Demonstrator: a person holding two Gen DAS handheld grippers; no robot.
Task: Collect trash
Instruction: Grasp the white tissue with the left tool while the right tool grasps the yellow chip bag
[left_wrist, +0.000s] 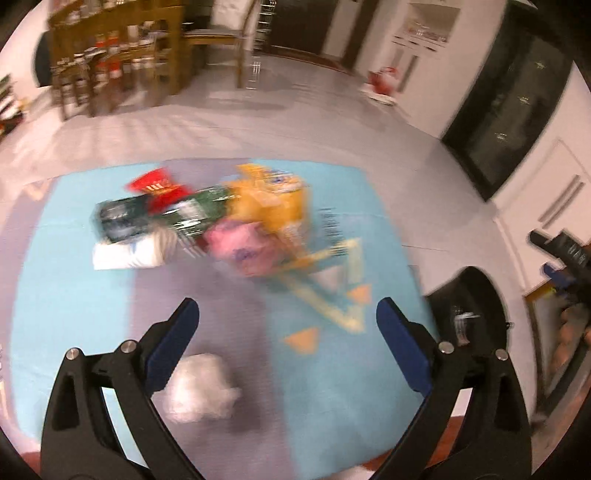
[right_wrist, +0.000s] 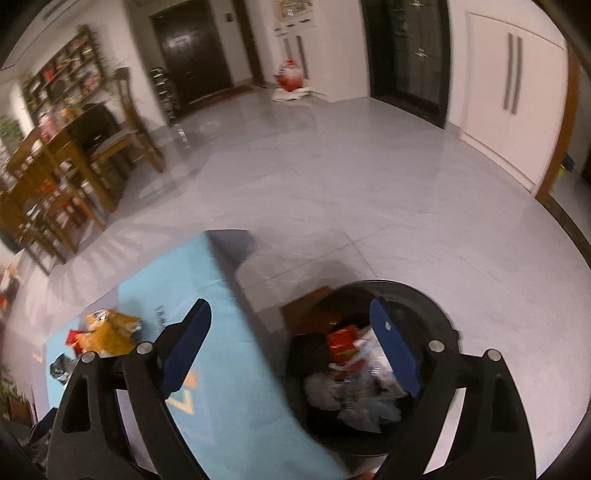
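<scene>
My left gripper (left_wrist: 288, 314) is open and empty above a light-blue table (left_wrist: 74, 295). A crumpled white tissue (left_wrist: 201, 386) lies just below its left finger. Farther ahead is a blurred pile of trash: a red wrapper (left_wrist: 159, 188), green packets (left_wrist: 159, 218), a yellow bag (left_wrist: 269, 203), a pink bag (left_wrist: 243, 245) and white paper (left_wrist: 129, 253). My right gripper (right_wrist: 291, 325) is open and empty over the edge between the table (right_wrist: 229, 387) and a black trash bin (right_wrist: 439, 306) holding wrappers and tissues. The yellow bag (right_wrist: 110, 332) shows at the left there.
The bin (left_wrist: 476, 295) stands off the table's right edge, with the right gripper (left_wrist: 565, 258) beyond it. Grey tiled floor (right_wrist: 332, 184) stretches ahead. A wooden shelf and chairs (left_wrist: 110, 66) stand far left. A red-and-white bag (right_wrist: 290, 83) sits by the far wall.
</scene>
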